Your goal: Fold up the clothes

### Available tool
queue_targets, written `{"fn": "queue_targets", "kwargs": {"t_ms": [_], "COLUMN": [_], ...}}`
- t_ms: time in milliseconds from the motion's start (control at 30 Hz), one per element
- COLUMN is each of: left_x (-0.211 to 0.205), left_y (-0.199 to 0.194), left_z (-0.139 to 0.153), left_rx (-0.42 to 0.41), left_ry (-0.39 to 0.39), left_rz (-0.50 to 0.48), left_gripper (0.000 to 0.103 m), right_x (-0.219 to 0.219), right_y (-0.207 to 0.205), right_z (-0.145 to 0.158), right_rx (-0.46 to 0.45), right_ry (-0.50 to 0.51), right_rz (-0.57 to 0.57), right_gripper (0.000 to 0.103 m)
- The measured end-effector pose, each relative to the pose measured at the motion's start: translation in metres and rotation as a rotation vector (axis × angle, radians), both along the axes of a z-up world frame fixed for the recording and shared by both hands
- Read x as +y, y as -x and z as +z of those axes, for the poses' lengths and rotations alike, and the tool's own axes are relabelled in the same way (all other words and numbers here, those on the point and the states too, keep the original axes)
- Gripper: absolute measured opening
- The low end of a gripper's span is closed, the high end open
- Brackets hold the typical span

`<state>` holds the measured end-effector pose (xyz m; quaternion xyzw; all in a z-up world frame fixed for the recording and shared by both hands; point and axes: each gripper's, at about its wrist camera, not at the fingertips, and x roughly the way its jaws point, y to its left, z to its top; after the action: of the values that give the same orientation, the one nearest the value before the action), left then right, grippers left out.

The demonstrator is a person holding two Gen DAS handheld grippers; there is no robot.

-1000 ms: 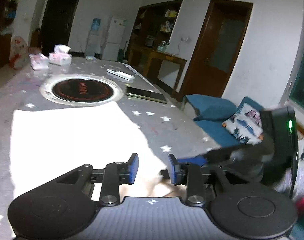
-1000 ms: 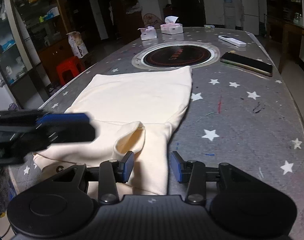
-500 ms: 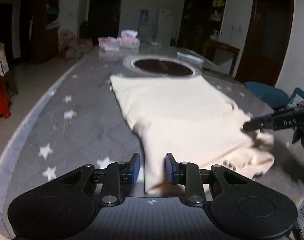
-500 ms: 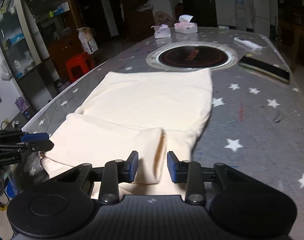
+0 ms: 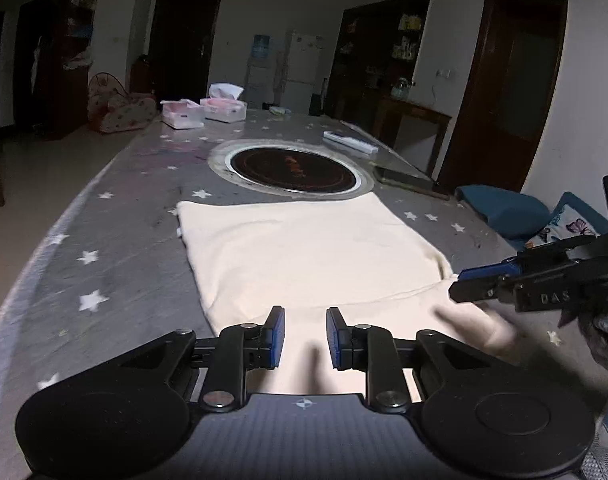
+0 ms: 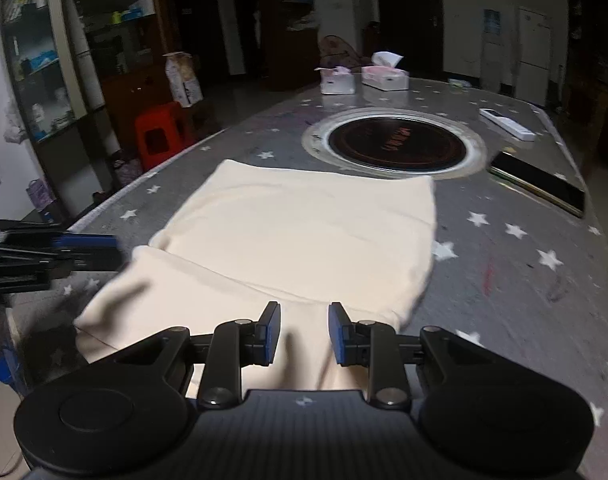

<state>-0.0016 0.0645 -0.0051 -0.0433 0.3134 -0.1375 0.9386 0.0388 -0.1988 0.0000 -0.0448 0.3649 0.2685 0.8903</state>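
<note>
Cream garment (image 5: pixel 304 256) lies flat on star-patterned surface (image 5: pixel 116 248), long axis near-to-far, near part doubled over.

Left hand-held gripper (image 5: pixel 304 338) at near left edge, fingers spread, nothing between.

Right hand-held gripper (image 6: pixel 304 334) at near right edge, likewise spread. Both equally close.

Far side: round cooktop (image 6: pixel 395 146), phone (image 6: pixel 539 186), remote (image 6: pixel 505 123), tissue boxes (image 6: pixel 383 76); none obstructs.
</note>
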Motion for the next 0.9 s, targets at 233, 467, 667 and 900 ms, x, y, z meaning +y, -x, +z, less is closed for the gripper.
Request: {"fn": "queue_targets", "kwargs": {"t_ms": [233, 467, 667, 900], "left_x": [0.011, -0.007, -0.028, -0.056], "left_y": [-0.013, 0.024, 0.068, 0.087], "left_z": [-0.016, -0.001, -0.002, -0.019], "left_rx": [0.047, -0.027, -0.085, -0.158], "left_ry": [-0.016, -0.139, -0.284, -0.429], "left_rz": [0.030, -0.144, -0.332, -0.442], "left_gripper": [0.021, 0.021, 0.039, 0.046], "right_x": [0.006, -0.002, -0.007, -0.007], "right_y": [-0.012, 0.006, 0.022, 0.040], "right_z": [-0.022, -0.013, -0.012, -0.006], "right_rx": [0.045, 0.041, 0.031, 0.013], "right_ry": [0.018, 0.074, 0.115, 0.161], "right_rz": [0.022, 0.075, 0.086, 0.130], "right_gripper": [0.024, 0.024, 0.026, 0.028]}}
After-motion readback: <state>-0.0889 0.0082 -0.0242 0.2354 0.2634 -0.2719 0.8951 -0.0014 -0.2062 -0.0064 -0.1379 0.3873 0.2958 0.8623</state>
